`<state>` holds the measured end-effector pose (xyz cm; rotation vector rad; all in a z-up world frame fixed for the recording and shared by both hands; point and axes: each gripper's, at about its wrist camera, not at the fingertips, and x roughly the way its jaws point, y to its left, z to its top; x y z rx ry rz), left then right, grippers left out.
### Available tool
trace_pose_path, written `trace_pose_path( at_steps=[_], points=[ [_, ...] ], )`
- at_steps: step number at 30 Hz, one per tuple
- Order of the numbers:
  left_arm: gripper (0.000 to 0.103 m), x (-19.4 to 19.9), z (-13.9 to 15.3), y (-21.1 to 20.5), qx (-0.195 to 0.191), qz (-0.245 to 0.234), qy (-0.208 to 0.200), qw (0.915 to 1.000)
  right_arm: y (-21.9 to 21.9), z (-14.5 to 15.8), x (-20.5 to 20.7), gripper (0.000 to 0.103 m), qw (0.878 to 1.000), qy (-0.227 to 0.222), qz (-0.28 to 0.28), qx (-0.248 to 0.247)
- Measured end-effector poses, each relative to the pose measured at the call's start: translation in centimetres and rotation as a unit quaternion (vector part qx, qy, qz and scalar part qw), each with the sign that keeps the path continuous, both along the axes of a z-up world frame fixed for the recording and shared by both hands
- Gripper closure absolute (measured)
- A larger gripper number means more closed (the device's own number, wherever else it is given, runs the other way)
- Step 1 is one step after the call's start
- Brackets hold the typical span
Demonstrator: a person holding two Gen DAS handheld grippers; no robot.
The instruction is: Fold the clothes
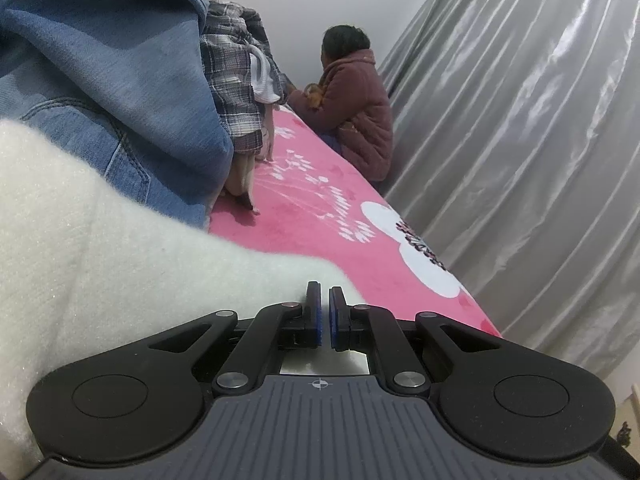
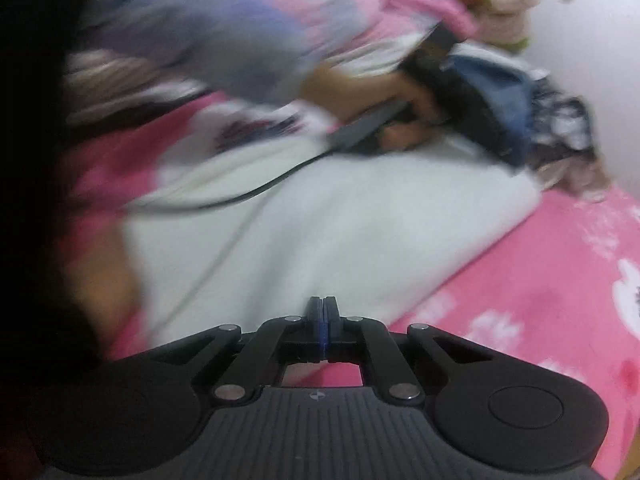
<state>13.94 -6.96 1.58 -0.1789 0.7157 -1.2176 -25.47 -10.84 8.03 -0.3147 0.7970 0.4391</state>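
A fluffy white garment (image 1: 100,248) lies on the pink bed cover (image 1: 320,216); it also shows in the right wrist view (image 2: 320,224). My left gripper (image 1: 325,292) rests at its edge, jaws nearly shut with a thin gap, nothing seen between them. My right gripper (image 2: 323,304) is shut and empty at the garment's near edge. The right wrist view is blurred; it shows my left hand on the other gripper's handle (image 2: 372,128) at the garment's far side.
A pile of blue denim (image 1: 120,80) and plaid clothes (image 1: 236,80) stands behind the white garment. A person in a maroon jacket (image 1: 356,108) sits by the bed's far edge. Grey curtains (image 1: 520,140) hang on the right.
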Motion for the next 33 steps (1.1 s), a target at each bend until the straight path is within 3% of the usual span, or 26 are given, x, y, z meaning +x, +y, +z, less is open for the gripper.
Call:
trace_pose_path(
  at_steps=[2,6,9,12,14,16,19,23,28,31,32,33],
  points=[
    [0.096,0.0,0.0,0.0,0.000,0.000,0.000,1.0000,-0.4,1.1,0.2,0.101,0.999,0.025,0.007,0.021],
    [0.096,-0.1,0.0,0.1,-0.002,0.000,0.000,1.0000,-2.9,3.3,4.1,0.101,0.996,-0.068,-0.053,-0.013],
    [0.096,-0.1,0.0,0.0,-0.002,0.000,-0.001,1.0000,-5.4,3.1,9.4,0.101,0.989,-0.110,-0.094,-0.001],
    [0.096,-0.1,0.0,0.1,-0.003,0.000,-0.001,1.0000,-4.9,0.7,13.1,0.101,0.992,-0.099,-0.077,-0.014],
    [0.096,-0.1,-0.1,0.1,-0.005,-0.003,-0.004,1.0000,-2.8,-1.0,11.8,0.099,0.994,-0.094,-0.035,-0.033],
    [0.096,-0.1,-0.1,0.2,-0.009,-0.005,-0.004,0.9999,-0.6,-1.5,8.4,0.098,0.989,-0.123,-0.001,-0.083],
    [0.096,-0.1,-0.2,0.2,-0.010,-0.006,-0.003,0.9999,-0.1,-0.3,5.2,0.098,0.997,-0.074,0.006,-0.020],
    [0.096,-0.1,-0.1,0.2,-0.009,-0.005,-0.003,0.9999,2.0,-1.6,0.0,0.098,0.998,-0.013,0.064,-0.024],
    [0.096,0.0,-0.1,0.1,-0.006,-0.005,-0.004,1.0000,1.6,-0.5,0.6,0.098,0.998,0.045,0.046,0.022],
    [0.096,0.1,-0.1,0.2,-0.007,-0.006,-0.003,1.0000,1.0,0.5,1.7,0.101,0.983,0.143,0.074,0.090],
    [0.096,0.1,-0.1,0.3,-0.007,-0.006,-0.003,1.0000,0.9,1.0,1.9,0.101,0.979,0.157,0.080,0.103],
    [0.096,0.1,-0.1,0.3,-0.008,-0.007,-0.003,0.9999,0.8,1.7,1.9,0.101,0.984,0.129,0.079,0.089]
  ],
)
